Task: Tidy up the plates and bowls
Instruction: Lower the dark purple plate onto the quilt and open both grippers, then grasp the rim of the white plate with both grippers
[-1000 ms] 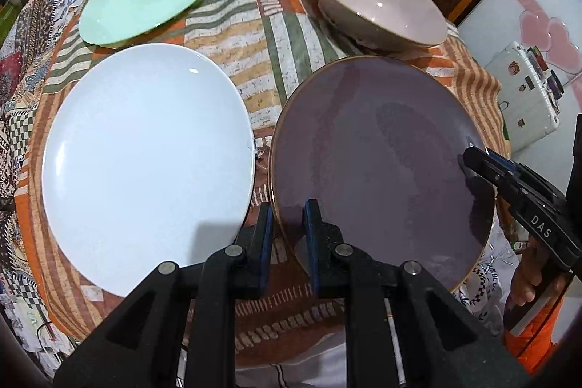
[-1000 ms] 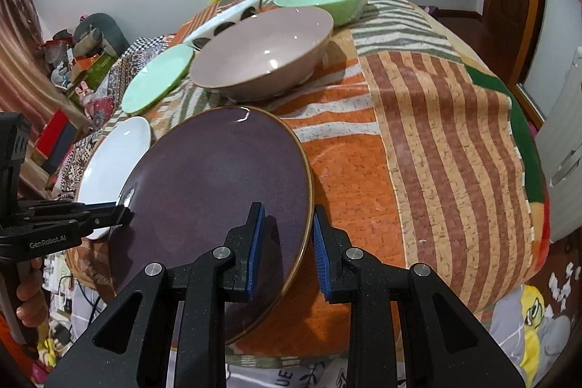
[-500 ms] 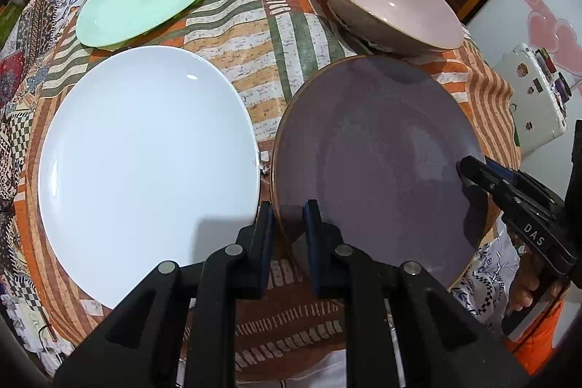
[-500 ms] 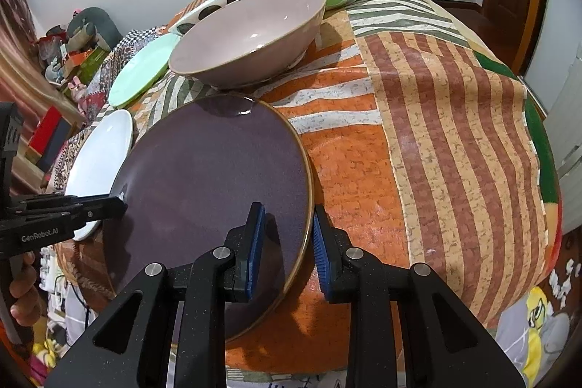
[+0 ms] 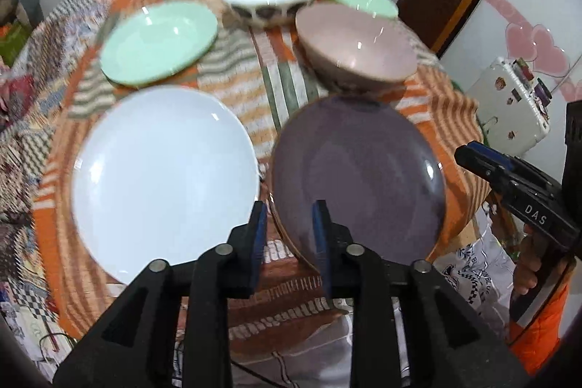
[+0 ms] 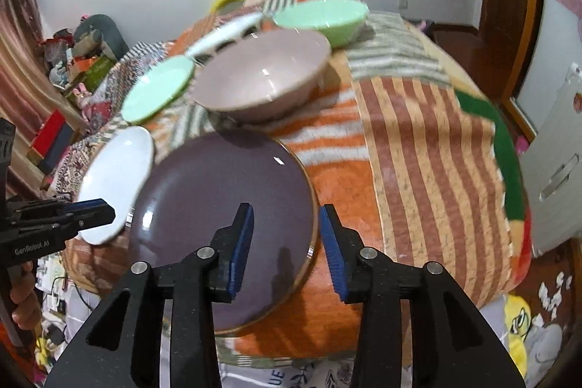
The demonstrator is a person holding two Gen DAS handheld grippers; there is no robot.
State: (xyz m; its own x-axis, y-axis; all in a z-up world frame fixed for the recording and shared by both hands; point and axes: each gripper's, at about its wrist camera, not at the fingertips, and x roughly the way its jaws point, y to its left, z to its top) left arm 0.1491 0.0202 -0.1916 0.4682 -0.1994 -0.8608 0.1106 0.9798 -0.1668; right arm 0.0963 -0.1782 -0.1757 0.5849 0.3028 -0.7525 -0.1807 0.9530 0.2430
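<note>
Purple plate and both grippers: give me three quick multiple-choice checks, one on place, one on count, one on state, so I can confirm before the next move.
1. Which dish lies just beyond the purple plate?
A. pink bowl
B. spotted bowl
C. green plate

2. How many bowls are on the table?
A. one
B. two
C. three

3. How do the right gripper's jaws stand?
A. clamped on the plate's rim
B. open, astride the plate's rim
C. shut beside the plate

Answers:
1. A, the pink bowl sits right at the plate's far edge.
2. C, the pink bowl, the spotted bowl and the green bowl.
3. B, a clear gap shows between the blue pads, with the rim inside it.
</note>
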